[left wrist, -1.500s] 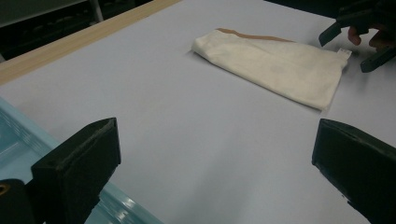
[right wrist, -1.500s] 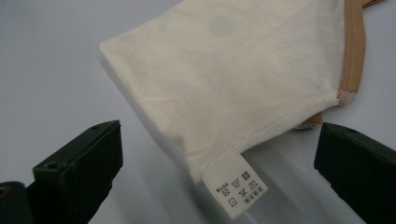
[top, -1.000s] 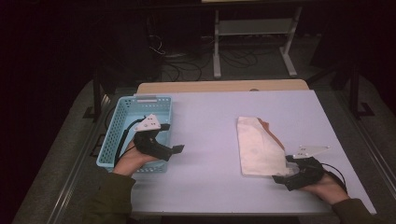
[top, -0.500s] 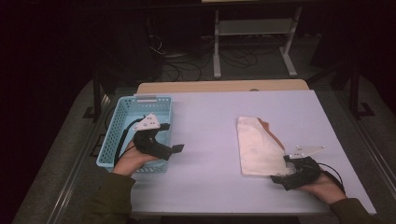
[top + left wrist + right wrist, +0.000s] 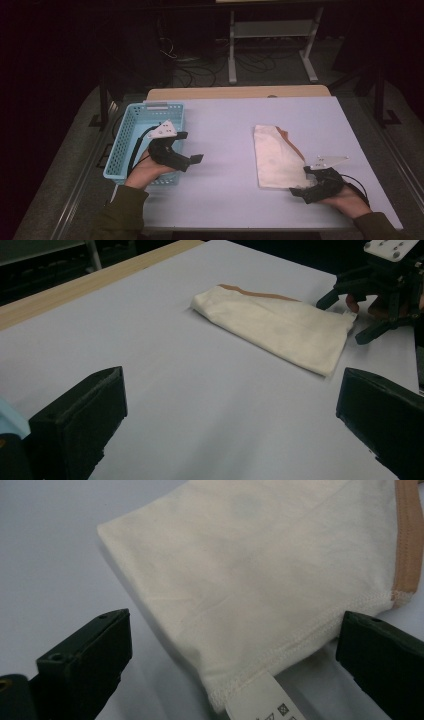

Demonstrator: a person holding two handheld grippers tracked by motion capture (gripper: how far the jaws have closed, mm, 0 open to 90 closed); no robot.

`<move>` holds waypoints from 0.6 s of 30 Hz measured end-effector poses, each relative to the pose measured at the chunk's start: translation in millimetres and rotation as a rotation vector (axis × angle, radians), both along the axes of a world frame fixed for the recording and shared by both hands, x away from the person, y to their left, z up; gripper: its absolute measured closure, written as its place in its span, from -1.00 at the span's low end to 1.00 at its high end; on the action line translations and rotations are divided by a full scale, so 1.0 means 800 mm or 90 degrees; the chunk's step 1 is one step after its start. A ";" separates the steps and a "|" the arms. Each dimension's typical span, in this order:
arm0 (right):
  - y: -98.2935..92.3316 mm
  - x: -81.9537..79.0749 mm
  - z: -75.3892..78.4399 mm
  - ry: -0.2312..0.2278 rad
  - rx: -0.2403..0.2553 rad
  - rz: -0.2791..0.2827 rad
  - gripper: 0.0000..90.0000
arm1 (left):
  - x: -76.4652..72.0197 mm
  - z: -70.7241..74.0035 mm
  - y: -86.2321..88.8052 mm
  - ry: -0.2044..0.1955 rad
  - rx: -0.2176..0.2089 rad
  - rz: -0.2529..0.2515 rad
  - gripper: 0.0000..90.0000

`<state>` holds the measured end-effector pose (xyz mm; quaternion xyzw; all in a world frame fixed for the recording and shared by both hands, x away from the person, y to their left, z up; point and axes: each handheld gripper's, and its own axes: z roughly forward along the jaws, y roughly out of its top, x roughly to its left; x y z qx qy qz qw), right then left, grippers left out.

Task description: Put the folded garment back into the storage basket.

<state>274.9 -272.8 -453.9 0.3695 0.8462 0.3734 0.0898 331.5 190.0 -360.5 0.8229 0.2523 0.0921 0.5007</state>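
Cloth point(image 5: 276, 158), cream, folded flat, stitched hem, tan trim.

We take the folded cream cloth point(image 5: 275, 157) on the pale table point(image 5: 225, 125) as our landmark. Our right gripper point(image 5: 306, 188) sits at the cloth's near right corner, jaws spread and touching its edge. Well apart to the cloth's left, our left gripper point(image 5: 190, 147) hovers with its jaws parted, just beside the blue basket point(image 5: 131, 131), which stands farther left of the cloth.
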 end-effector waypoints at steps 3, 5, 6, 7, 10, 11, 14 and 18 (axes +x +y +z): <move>0.000 0.000 0.001 0.001 0.001 -0.002 -0.98 | 0.000 0.001 -0.002 0.001 -0.003 -0.004 -1.00; 0.000 0.000 0.001 0.001 0.003 0.000 -0.98 | 0.000 0.001 -0.006 0.007 -0.014 -0.001 -1.00; 0.000 0.000 0.001 0.001 0.003 0.000 -0.98 | 0.000 0.001 -0.006 0.007 -0.014 -0.001 -1.00; 0.000 0.000 0.001 0.000 0.003 -0.001 -0.98 | 0.001 0.001 -0.009 0.007 -0.015 -0.004 -1.00; 0.000 0.000 0.001 0.000 0.004 0.000 -0.98 | 0.001 0.001 -0.012 0.007 -0.018 -0.004 -1.00; 0.000 0.000 0.001 0.000 0.004 0.000 -0.98 | 0.001 0.001 -0.016 0.007 -0.019 -0.007 -1.00; 0.000 0.000 0.001 -0.002 0.004 0.000 -0.98 | 0.002 0.001 -0.022 0.006 -0.017 -0.012 -1.00; -0.001 0.000 0.001 -0.002 0.004 0.002 -0.98 | 0.002 0.001 -0.028 0.006 -0.014 -0.016 -1.00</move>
